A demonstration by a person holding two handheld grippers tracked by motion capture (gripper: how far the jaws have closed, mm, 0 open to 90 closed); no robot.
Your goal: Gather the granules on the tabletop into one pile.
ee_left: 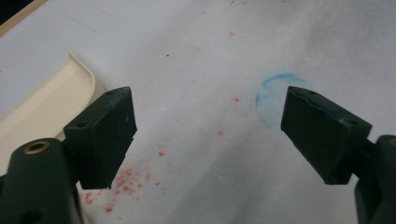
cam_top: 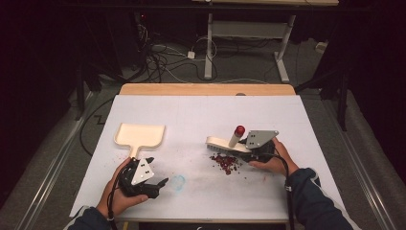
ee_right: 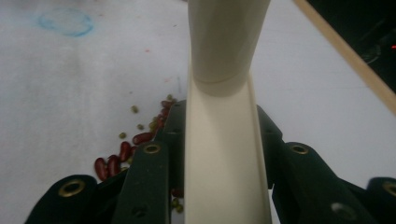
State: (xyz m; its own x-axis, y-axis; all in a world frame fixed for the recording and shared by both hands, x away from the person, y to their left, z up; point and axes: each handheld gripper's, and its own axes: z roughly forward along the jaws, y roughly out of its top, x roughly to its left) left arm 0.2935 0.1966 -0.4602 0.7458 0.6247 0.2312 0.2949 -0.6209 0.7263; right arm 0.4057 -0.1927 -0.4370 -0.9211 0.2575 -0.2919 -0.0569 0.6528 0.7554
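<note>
My right gripper (cam_top: pixel 246 146) is clamped on a cream plastic brush (cam_top: pixel 229 143). Its two black jaws squeeze the smooth, flat handle from both sides. In the right gripper view the brush (ee_right: pixel 224 93) runs straight up the middle, long and pale, and gets round and thick at the far end. In the high view it has a round dark red knob on top.

Just near the brush lies a little pile of beans (cam_top: pixel 226 162). They are small, shiny and dark red, shaped like tiny kidneys, with a few little green ones (ee_right: pixel 122 135) mixed in.

My left gripper (cam_top: pixel 155 184) has its jaws wide apart and holds nothing. Its pads are flat black blocks.

A cream dustpan (cam_top: pixel 140 136) lies on the left, just beyond my left gripper. It is wide and flat with a low curved rim and a short handle.

The table (cam_top: pixel 201 115) is covered in smooth white paper, with a faint blue ring (cam_top: pixel 178 182) drawn on it and some reddish specks.
</note>
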